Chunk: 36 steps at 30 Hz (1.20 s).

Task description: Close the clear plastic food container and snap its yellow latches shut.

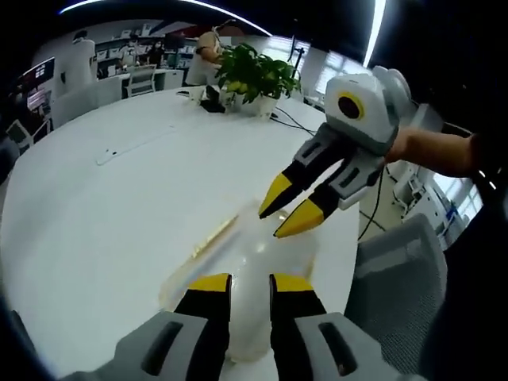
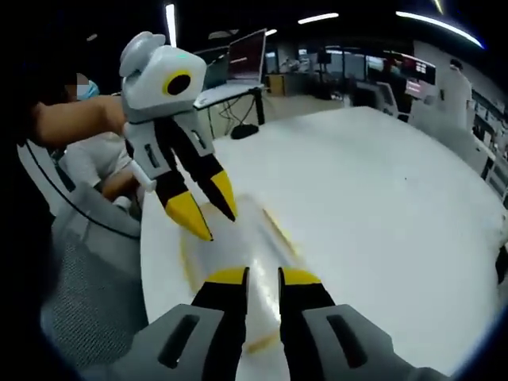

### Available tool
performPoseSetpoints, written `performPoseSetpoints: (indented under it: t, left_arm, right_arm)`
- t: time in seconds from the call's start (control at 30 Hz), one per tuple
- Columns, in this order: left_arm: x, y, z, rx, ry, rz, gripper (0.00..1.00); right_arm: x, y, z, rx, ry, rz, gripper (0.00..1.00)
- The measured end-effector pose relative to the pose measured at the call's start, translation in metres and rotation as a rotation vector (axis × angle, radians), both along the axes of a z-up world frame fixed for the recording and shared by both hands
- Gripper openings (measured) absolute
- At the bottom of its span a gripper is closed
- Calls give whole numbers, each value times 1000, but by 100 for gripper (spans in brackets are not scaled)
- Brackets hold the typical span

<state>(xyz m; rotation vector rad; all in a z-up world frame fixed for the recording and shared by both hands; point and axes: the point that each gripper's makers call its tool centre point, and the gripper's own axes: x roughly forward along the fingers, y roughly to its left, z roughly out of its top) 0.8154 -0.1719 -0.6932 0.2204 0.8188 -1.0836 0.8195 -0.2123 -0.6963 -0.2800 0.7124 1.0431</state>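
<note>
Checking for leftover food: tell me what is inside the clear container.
Nothing distinct shows inside the clear container; the white table shows through it. Blur, and the left gripper in front, hide its near end.

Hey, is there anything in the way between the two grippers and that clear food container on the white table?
Nothing visible. The container lies blurred right beneath both grippers, the left gripper at one end, the right gripper just above it, jaws slightly apart.
</note>
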Motion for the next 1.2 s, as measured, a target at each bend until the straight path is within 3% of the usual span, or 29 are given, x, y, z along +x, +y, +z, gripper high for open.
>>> performPoseSetpoints:
  t: [0.47,0.7,1.2]
  left_arm:
    - [-20,-13,-6,36,-33,-153,14]
    - [-31,-15,-9,52,-56,-189,16]
    - [-50,-13,-14,81,-153,-253,26]
  right_arm:
    - [6,23,-3,-37,-48,133,16]
    - [10,25,-4,-54,-54,175,22]
    - [24,28,-8,-62,12,241,33]
